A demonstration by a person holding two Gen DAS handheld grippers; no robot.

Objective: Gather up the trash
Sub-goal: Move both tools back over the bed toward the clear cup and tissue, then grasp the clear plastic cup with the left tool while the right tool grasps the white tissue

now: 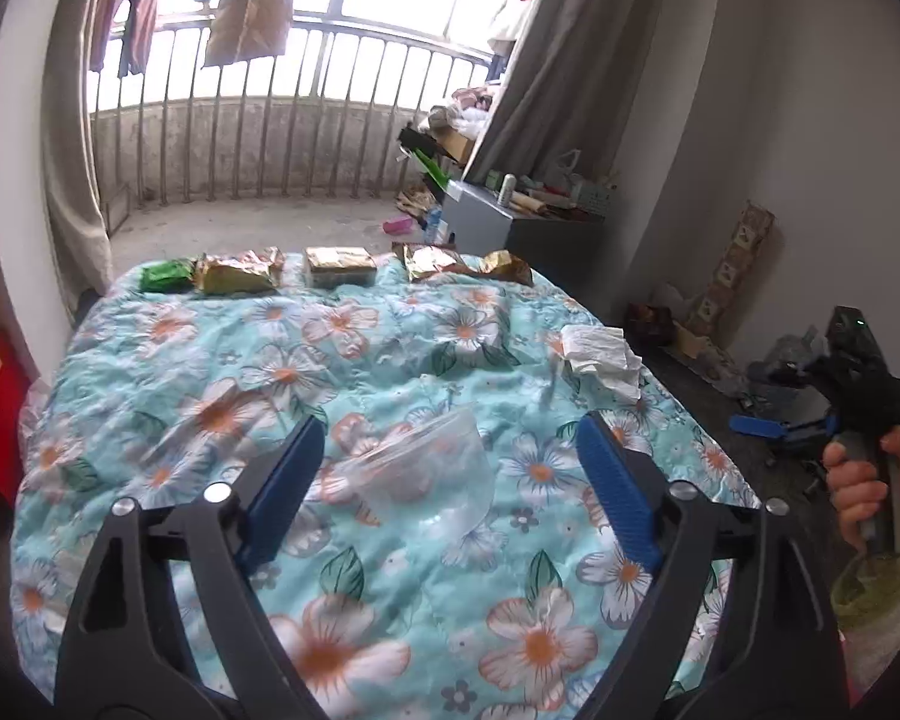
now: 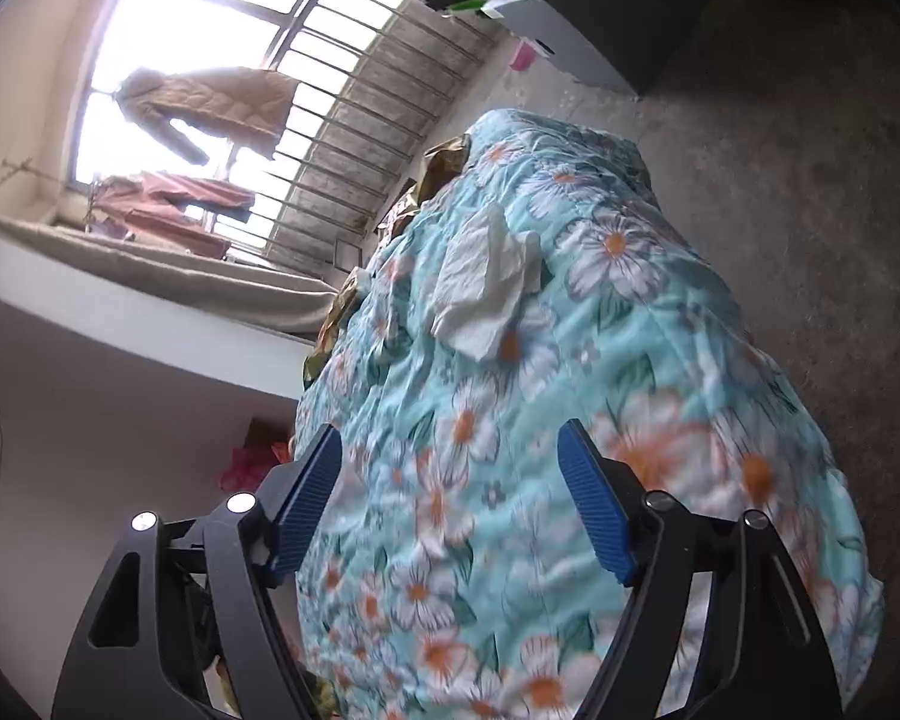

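Floral quilt [image 1: 222, 372] covering the bed; along its far edge, left to right, a green packet [image 1: 165, 276], gold wrappers [image 1: 240, 271] and further gold wrappers [image 1: 465, 264]; left hand-held gripper [image 1: 450, 456] with jaws spread wide, a clear plastic bowl [image 1: 423, 474] lying on the quilt between its blue pads [image 1: 285, 480], untouched; crumpled tissue [image 1: 600, 357] near the quilt's right edge; right hand-held gripper [image 2: 450, 486] likewise spread open and holding nothing, tilted over the quilt, the tissue [image 2: 486, 282] well ahead of it.
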